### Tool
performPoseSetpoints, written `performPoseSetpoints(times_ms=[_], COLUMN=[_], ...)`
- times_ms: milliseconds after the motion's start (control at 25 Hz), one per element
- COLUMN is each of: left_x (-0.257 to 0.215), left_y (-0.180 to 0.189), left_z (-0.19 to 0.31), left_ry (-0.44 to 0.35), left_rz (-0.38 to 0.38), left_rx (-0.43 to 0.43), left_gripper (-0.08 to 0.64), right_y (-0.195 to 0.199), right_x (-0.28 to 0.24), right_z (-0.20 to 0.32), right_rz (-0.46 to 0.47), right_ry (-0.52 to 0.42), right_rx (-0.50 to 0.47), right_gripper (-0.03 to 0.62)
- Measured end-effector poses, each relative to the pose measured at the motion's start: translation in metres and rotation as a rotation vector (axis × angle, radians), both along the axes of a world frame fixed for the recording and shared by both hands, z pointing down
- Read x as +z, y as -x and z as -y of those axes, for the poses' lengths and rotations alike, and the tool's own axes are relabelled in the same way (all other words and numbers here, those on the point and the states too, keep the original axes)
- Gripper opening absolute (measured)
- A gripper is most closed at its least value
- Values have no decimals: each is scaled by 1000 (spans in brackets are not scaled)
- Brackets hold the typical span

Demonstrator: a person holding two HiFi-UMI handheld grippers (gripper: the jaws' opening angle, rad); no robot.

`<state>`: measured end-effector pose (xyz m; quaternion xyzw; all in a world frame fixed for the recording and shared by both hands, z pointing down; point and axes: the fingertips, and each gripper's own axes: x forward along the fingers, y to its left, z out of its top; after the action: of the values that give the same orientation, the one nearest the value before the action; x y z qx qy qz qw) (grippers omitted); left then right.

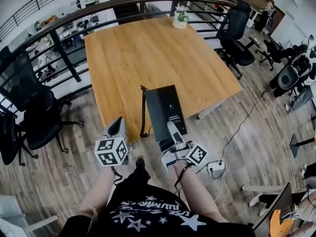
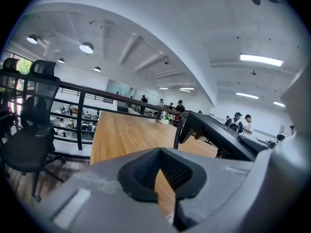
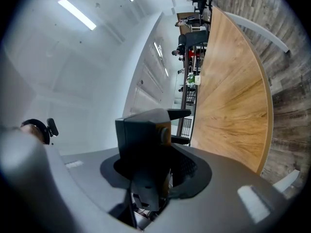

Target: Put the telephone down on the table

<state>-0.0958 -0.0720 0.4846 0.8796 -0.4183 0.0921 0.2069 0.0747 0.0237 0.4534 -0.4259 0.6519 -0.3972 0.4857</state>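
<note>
A black desk telephone point(image 1: 165, 110) hangs in the air over the near edge of the wooden table point(image 1: 148, 48), its coiled cord point(image 1: 143, 112) dangling on its left side. My right gripper point(image 1: 174, 135) is shut on the phone's near end. In the right gripper view the phone's body point(image 3: 143, 140) fills the space between the jaws. My left gripper point(image 1: 117, 125) is beside the phone to its left, holding nothing, and its jaws look closed together. The left gripper view shows the phone point(image 2: 218, 135) and cord point(image 2: 180, 127) to the right, above the tabletop point(image 2: 121, 135).
A small potted plant point(image 1: 180, 18) stands at the table's far edge. A dark railing point(image 1: 74, 14) curves behind the table. Office chairs stand at the left point(image 1: 29, 112) and the far right point(image 1: 237, 33). A power strip point(image 1: 216, 168) with a cable lies on the wooden floor.
</note>
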Motion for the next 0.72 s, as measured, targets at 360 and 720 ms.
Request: performPoseSetpoints(times_ms=[360,720], left_x=[0,5], left_y=[-5,-5], left_z=[76,125], left_ry=[13,22], left_rz=[-10,-42], left_rx=[7,13], left_gripper=[2,2], right_y=[-5,-13], right_x=[-2,-6], right_z=[80,128], right_rz=[39,10], right_ry=[16,22], right_rx=[4,21], right_gripper=[158,158])
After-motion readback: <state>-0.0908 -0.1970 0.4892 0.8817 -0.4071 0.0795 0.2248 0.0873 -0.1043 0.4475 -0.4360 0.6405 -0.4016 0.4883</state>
